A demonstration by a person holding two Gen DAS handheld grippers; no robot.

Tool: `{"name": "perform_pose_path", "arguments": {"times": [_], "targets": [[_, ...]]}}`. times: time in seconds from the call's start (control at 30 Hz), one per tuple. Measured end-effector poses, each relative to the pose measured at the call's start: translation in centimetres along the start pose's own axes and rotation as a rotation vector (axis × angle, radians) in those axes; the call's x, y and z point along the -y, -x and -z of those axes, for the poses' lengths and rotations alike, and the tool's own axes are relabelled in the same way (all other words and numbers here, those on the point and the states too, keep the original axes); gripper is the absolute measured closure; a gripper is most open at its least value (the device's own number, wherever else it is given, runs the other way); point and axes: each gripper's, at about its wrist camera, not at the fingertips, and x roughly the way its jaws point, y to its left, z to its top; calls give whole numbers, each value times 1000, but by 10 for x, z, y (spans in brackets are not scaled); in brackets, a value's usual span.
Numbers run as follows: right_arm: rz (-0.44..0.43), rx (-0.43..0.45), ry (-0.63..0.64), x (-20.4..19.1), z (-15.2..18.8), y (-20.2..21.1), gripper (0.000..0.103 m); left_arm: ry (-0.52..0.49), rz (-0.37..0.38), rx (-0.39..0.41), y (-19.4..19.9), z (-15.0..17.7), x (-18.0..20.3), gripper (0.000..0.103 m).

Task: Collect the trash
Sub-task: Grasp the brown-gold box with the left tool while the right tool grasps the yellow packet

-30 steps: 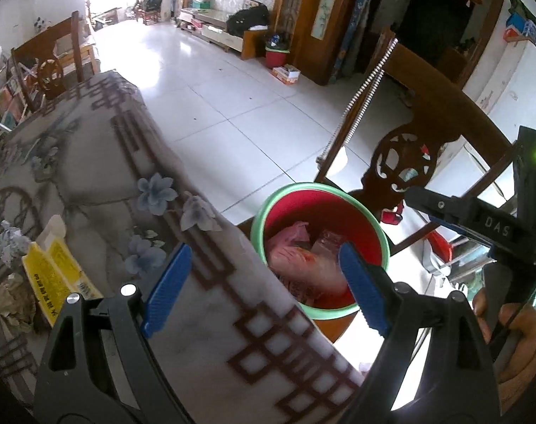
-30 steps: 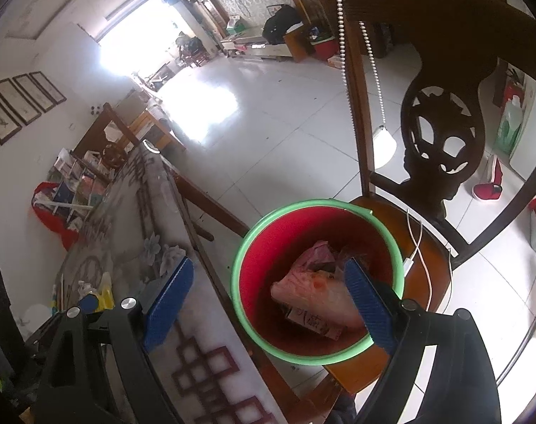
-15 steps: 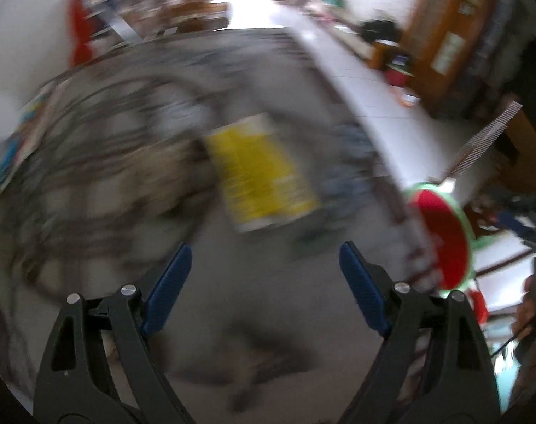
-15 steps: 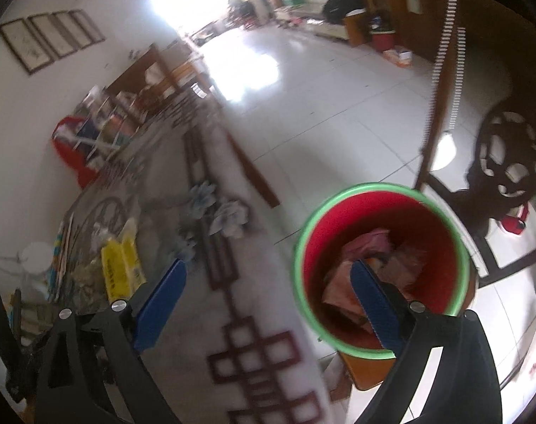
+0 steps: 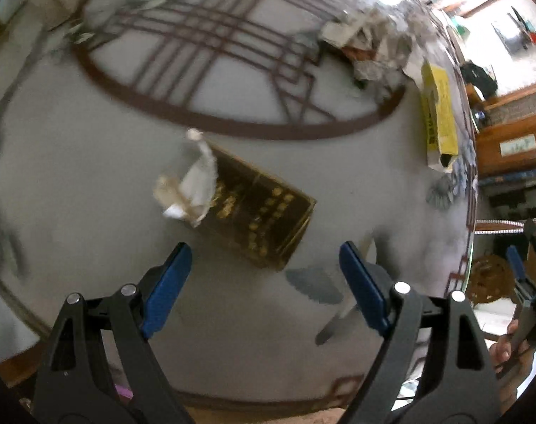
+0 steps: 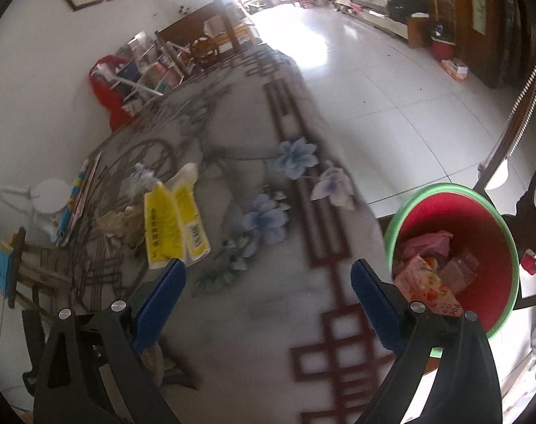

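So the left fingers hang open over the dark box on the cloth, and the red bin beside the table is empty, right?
Not empty. The right wrist view shows the red bin already holding pink wrappers. The rest stands: in the left wrist view the left fingers hang open over the dark box on the cloth.

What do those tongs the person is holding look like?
Both look alike: the left tongs and right tongs each have two black plastic arms with triangular cut-outs, silver rivets near the tips, and flat blue pads on the inner faces.
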Motion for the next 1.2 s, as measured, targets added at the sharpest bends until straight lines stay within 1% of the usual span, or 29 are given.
{"name": "perform_pose_path", "arguments": {"times": [0.13,0.17,0.2,0.23,0.27,0.33,0.4,0.47,0.67,0.83,0.93,1.03,1.07,1.1,1.2], "targets": [[18,-6,6,-13,7,-2,12,-24,12,22,-3,-19,3,20],[24,-5,4,-16,9,-2,12,-31,13,29,-3,-24,3,23],[29,-5,2,-19,10,-3,12,-48,7,37,-3,-29,5,32],[34,-5,1,-21,10,-3,12,-73,1,44,-4,-35,6,37],[41,-5,-3,-24,12,-4,12,-110,-1,48,-4,-40,9,49],[47,-3,-10,-31,13,-5,12,-142,23,47,-4,-45,7,50],[48,-4,-16,-39,15,-8,12,-165,42,48,-3,-52,4,56],[48,-7,-15,-49,16,-11,12,-195,36,55,1,-56,1,60],[36,-57,30,-83,10,-42,12,-278,13,63,11,-74,-25,60],[29,-95,76,-107,-8,-78,12,-346,14,57,18,-86,-44,60],[27,-127,93,-114,-22,-101,12,-365,21,56,22,-91,-54,58],[33,-168,94,-117,-33,-125,12,-366,28,66,27,-93,-63,55],[36,-187,94,-117,-35,-133,12,-366,35,71,29,-94,-64,52],[44,-212,91,-117,-37,-143,12,-365,40,82,33,-94,-68,47],[53,-241,82,-115,-38,-156,12,-371,43,96,37,-93,-73,42]]}}
